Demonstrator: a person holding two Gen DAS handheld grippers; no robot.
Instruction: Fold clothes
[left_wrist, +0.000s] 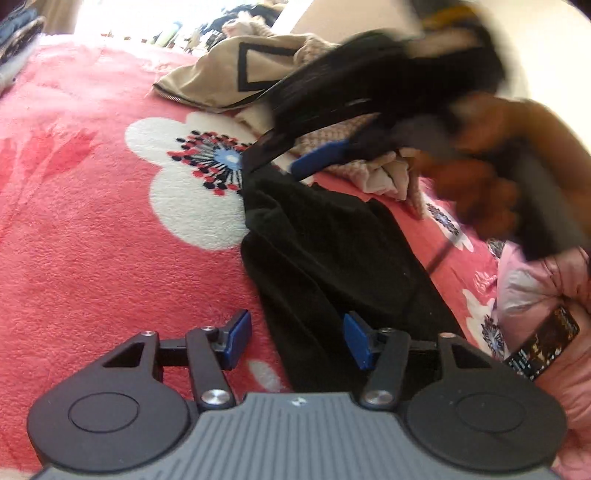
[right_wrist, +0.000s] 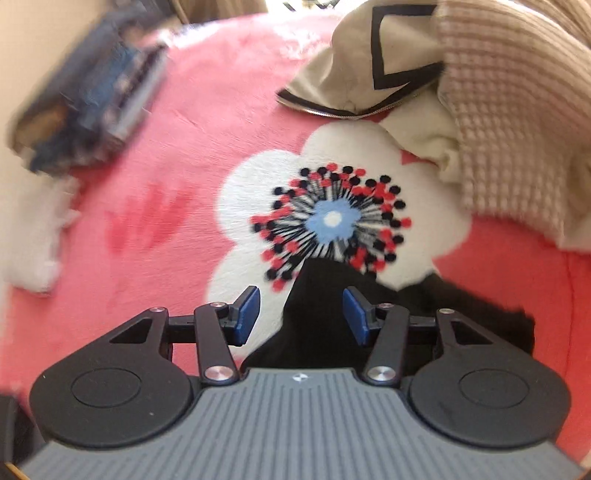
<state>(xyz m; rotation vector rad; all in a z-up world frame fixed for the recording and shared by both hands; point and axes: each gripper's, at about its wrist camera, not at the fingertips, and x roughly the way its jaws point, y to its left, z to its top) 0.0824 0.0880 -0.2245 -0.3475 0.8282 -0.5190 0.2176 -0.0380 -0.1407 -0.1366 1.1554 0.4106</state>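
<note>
The black garment (left_wrist: 325, 251) lies crumpled on the pink flowered blanket (left_wrist: 92, 221), running as a long strip from the left tool (left_wrist: 297, 339) away toward the white flower print (left_wrist: 195, 177).

Left tool: fingers spread, nothing pinched. The near end of the garment lies under and just beyond its right finger, so the cloth sits slightly to that tool's right.

Right tool (right_wrist: 301, 317): fingers also spread, empty. In its own view a pointed end of the garment lies directly below the gap between the fingers, tip toward the flower. From the left wrist view this tool is blurred, over the garment's far end.

Judgement: each tool stands at one end of the garment's long axis; neither has a grip yet.

A beige heap of other clothes (right_wrist: 480, 110) lies beyond, apart from the black piece.
</note>
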